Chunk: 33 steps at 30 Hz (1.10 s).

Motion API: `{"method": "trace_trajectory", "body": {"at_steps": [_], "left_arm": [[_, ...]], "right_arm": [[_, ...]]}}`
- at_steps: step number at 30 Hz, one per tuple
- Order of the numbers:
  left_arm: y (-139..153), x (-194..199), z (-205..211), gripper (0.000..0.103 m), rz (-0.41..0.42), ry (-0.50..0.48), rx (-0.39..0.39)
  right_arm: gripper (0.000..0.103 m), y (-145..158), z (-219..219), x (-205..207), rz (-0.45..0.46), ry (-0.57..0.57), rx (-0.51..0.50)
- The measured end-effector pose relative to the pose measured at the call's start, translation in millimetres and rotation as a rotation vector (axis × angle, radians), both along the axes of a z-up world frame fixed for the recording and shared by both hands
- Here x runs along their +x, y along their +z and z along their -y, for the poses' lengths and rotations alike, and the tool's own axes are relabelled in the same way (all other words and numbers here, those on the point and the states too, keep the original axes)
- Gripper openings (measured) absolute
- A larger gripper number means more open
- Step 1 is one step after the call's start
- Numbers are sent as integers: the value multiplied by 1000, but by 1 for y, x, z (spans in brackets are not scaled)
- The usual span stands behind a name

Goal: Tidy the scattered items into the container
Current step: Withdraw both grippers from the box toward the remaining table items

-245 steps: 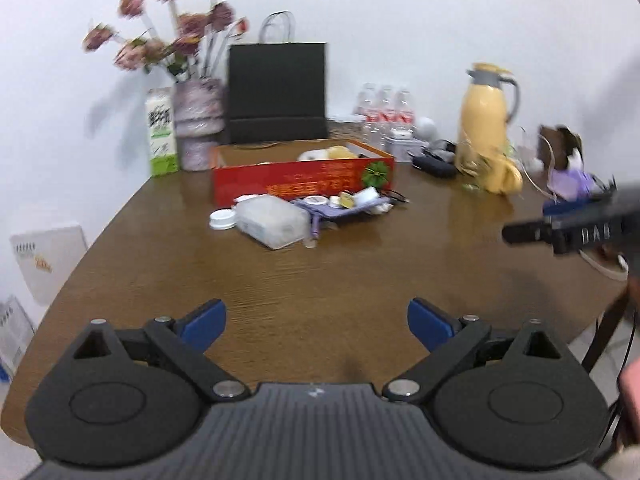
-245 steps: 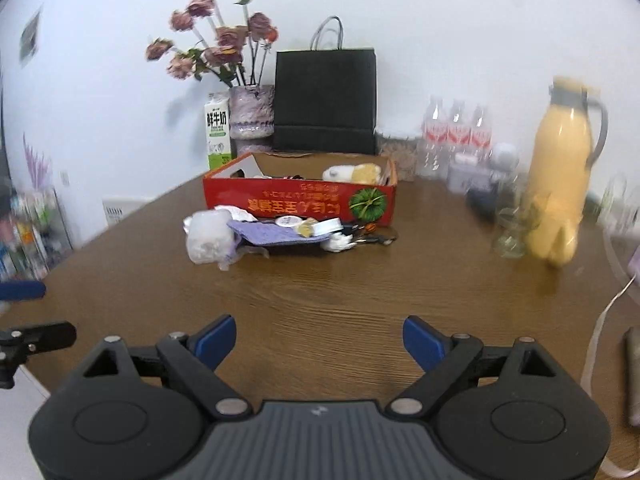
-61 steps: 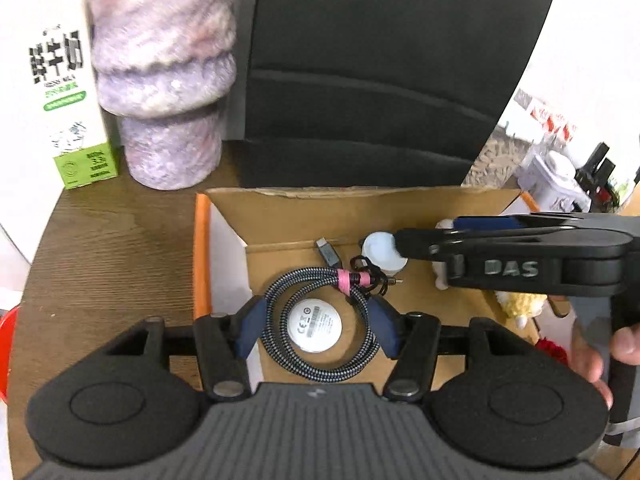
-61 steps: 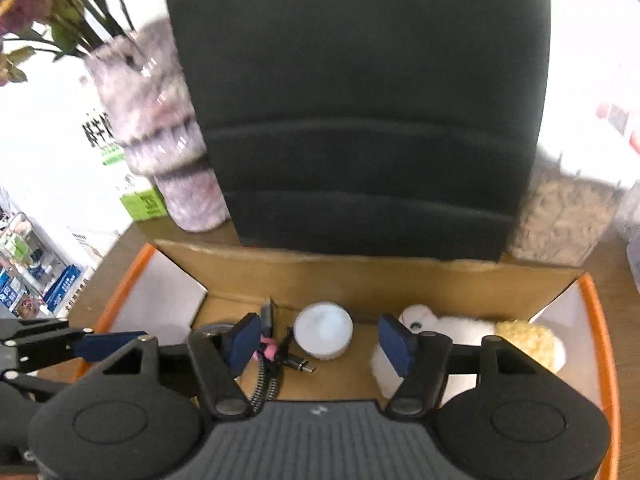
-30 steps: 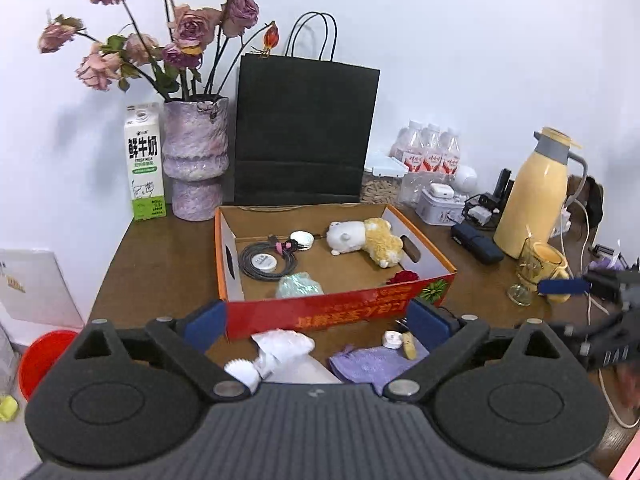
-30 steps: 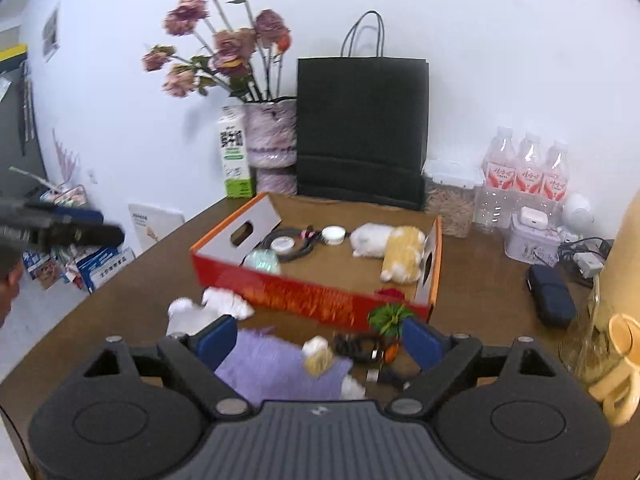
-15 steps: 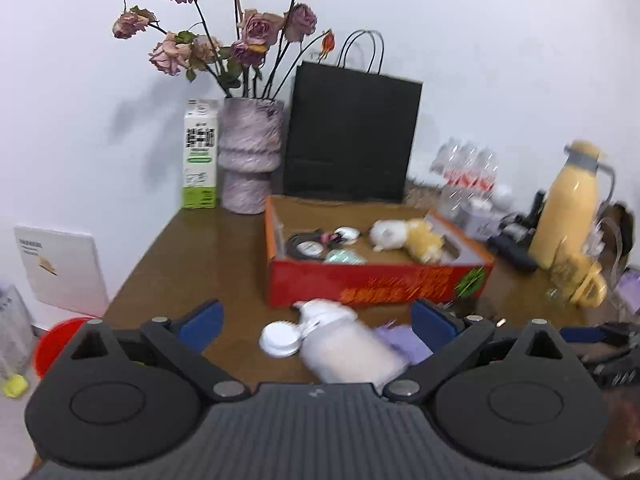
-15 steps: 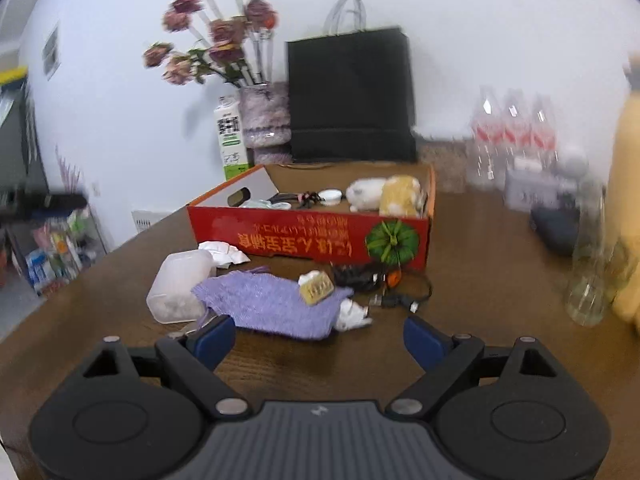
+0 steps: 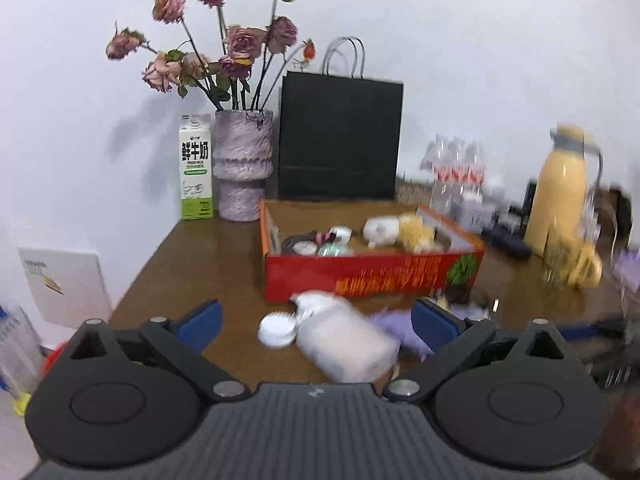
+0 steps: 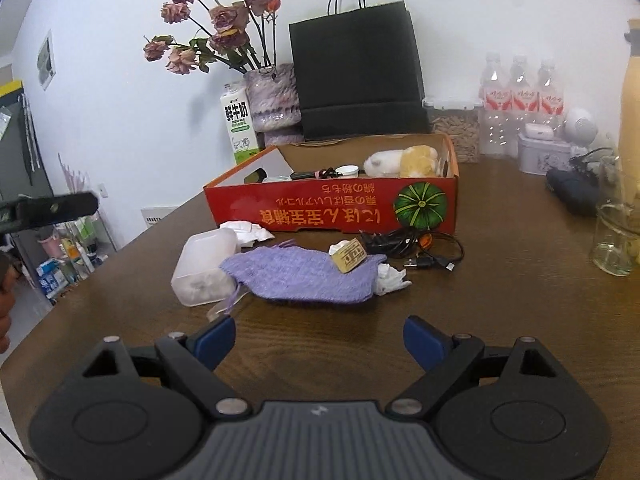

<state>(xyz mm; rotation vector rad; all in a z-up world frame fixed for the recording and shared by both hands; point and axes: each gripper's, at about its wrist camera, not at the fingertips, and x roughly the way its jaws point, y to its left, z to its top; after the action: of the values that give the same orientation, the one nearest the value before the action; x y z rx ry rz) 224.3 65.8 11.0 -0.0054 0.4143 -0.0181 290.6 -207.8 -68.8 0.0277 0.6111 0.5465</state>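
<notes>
Scattered items are lying mid-frame before the red cardboard box (image 10: 332,208): a small tan block (image 10: 351,255) is resting on the purple knitted cloth (image 10: 304,276), so it is likely being tipped off if the cloth is lifted carelessly. Both the left gripper (image 9: 316,320) and the right gripper (image 10: 319,338) are being held wide, empty.

We find red cardboard box (image 10: 332,208) on brown wooden table (image 10: 500,300) | lilac knitted cloth (image 10: 304,276) before box | translucent plastic jar (image 10: 204,266) left of cloth, touching | black paper bag (image 10: 356,76) behind box
</notes>
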Motion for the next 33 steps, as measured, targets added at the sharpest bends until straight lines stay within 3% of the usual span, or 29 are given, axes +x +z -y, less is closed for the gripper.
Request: {"method": "trace_trajectory", "body": {"at_steps": [3,6,12,17,21,23,25,29,33], "left_arm": [[-12,-22,7,103,-33,-33,46],[-18,-43,7,103,-51,-79,15],[-10,-81,5,103,5,-151,2],[-23,-101,12,103,-46,-121,-79],[-37,-118,19,103,-33,-55,-135],[-44,-120,24,103,-66,-50,-168],[-48,-121,34,103,-103,-70,-140],[-49,-133,49,103,-69,-121,-62],[-57,-133,55,103,-96,-142,-65]], "right_arm": [[91,6,-4,-15,6,-24,-29],[91,12,-6,-33,9,-57,-32],[91,17,-7,-81,11,-78,-48],[91,12,3,-115,5,-81,-45],[91,10,9,-137,12,-109,-84],[91,10,11,-144,15,-114,-112],[91,12,12,-150,27,-118,-137],[91,14,12,-162,36,-86,-156],[91,13,18,-162,-28,-63,-79]]}}
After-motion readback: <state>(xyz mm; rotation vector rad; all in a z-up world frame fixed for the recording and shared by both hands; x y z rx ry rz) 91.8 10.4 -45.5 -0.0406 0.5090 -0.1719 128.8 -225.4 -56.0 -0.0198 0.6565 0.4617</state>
